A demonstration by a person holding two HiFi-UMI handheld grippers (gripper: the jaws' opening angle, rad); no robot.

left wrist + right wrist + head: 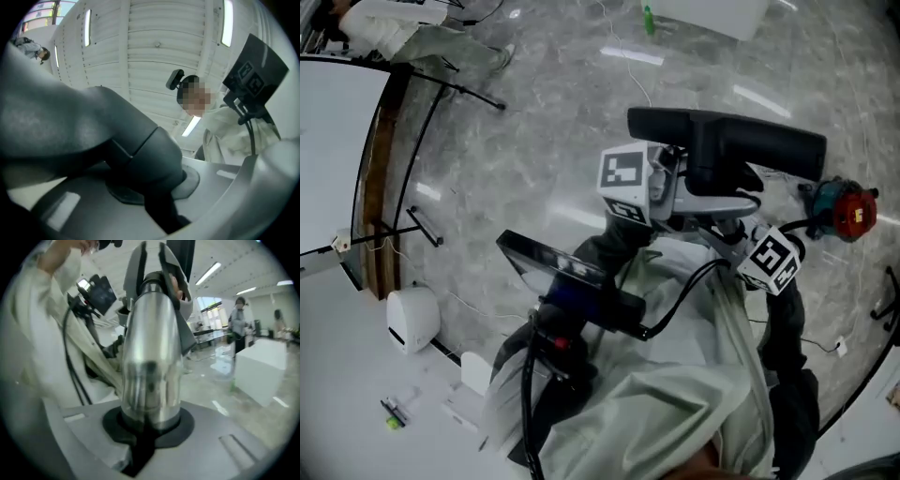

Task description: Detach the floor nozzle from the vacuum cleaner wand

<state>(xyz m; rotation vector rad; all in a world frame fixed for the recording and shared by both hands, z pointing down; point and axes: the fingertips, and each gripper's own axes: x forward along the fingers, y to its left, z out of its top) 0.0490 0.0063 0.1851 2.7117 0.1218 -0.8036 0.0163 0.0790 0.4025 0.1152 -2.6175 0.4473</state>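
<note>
In the head view the black floor nozzle [727, 141] is held up in front of me, above the marble floor. My left gripper [154, 187] is shut on the nozzle's dark grey neck [136, 150], which fills the space between its jaws; its marker cube [623, 178] sits just left of the nozzle. Below and to the right, my right gripper [150, 423] is shut on the shiny metal wand [152, 348], which runs straight up from its jaws. Its marker cube [773, 258] shows at the right. The joint between wand and nozzle is hidden behind the grippers.
A white table [337, 394] curves along the left with a round white device [412, 319] on it. A black stand [422, 225] is beside it. A red and teal tool [846, 211] lies on the floor at right. People [239, 324] stand far off near a white box [262, 371].
</note>
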